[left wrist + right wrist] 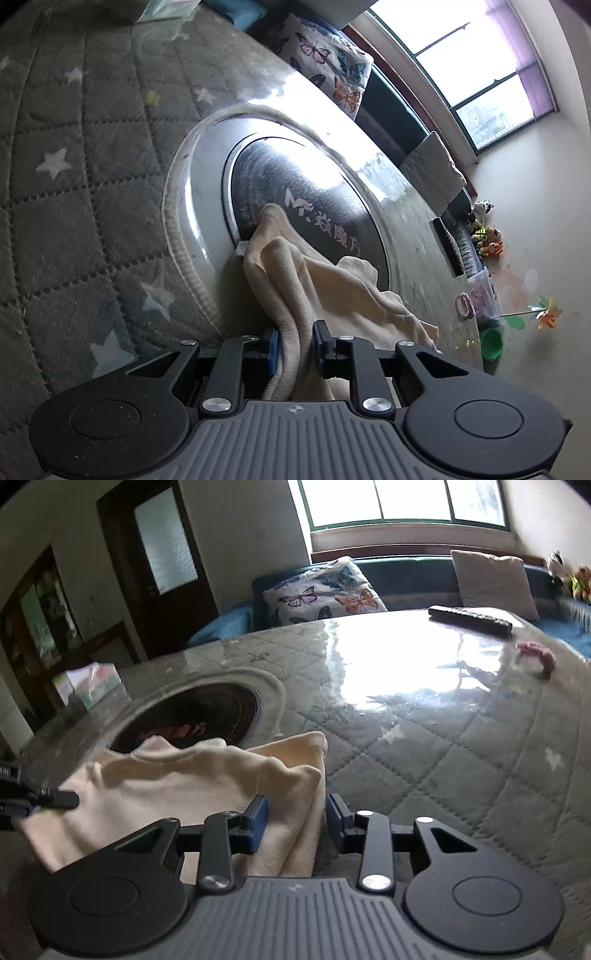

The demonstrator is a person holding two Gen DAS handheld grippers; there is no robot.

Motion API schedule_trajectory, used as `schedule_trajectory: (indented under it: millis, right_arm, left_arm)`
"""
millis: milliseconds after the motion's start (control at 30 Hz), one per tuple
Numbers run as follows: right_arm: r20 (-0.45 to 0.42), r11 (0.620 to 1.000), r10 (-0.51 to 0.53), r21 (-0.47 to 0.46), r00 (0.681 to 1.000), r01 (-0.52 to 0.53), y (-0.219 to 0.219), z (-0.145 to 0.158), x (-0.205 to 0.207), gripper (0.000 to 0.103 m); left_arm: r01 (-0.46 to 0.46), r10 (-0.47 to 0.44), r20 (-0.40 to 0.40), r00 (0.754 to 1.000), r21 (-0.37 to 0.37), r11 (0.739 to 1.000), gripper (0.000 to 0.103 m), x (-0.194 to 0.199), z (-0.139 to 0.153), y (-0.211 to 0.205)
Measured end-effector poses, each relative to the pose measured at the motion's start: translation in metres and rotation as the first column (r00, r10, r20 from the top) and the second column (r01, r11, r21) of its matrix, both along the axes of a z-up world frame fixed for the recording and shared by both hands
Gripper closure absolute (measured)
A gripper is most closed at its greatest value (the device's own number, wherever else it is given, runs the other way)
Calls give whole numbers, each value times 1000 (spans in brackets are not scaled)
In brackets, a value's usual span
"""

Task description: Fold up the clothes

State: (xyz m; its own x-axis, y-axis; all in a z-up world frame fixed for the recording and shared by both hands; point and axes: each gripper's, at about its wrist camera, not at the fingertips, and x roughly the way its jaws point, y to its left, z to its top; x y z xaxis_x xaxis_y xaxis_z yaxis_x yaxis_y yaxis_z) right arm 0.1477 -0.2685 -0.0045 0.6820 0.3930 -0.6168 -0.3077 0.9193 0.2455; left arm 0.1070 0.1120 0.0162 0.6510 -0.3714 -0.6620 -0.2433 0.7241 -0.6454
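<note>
A cream fleece garment (pixel 325 295) lies bunched on the quilted star-print table cover, partly over the round dark stove plate (pixel 314 192). My left gripper (pixel 295 350) has its jaws narrowed around a fold of the cloth. In the right wrist view the same garment (pixel 184 786) spreads to the left, and my right gripper (pixel 295 819) straddles its right edge with a gap still showing beside the right pad. The left gripper's fingertip (pixel 62 799) pinches the cloth's left edge.
A remote control (pixel 471 618) and a pink scrunchie (pixel 537 657) lie on the far side of the table. A tissue box (pixel 92 686) stands at the left. A butterfly pillow (pixel 321 590) and beige cushion (pixel 495 581) rest on the sofa behind.
</note>
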Motion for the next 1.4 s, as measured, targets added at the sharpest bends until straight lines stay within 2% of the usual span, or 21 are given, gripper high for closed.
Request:
schedule_trajectory:
  millis: [33, 67, 133, 400, 700, 1067, 1400]
  right_arm:
    - [-2, 1000, -2, 10, 1000, 2, -1, 1, 0, 83]
    - [-6, 1000, -2, 22, 1000, 2, -1, 1, 0, 89]
    - [-8, 999, -5, 38, 1000, 5, -3, 3, -2, 94]
    - [65, 994, -47, 104, 997, 40, -23, 30, -28, 96]
    - [131, 986, -159, 81, 979, 149, -67, 57, -50, 96]
    - [178, 965, -263, 62, 948, 256, -118, 74, -67, 96]
    - [200, 947, -322, 72, 925, 314, -144, 77, -75, 96]
  left_arm:
    - [7, -7, 12, 1000, 15, 1000, 83, 0, 4, -3]
    - [15, -16, 24, 1000, 31, 999, 84, 0, 8, -6]
    - [28, -31, 50, 998, 75, 997, 85, 0, 18, -14]
    - [103, -137, 135, 981, 236, 966, 87, 8, 58, -64]
    - [204, -288, 171, 942, 388, 899, 88, 20, 76, -152]
    - [298, -404, 179, 897, 431, 852, 88, 24, 85, -216]
    - [310, -454, 214, 865, 485, 818, 88, 23, 100, -246]
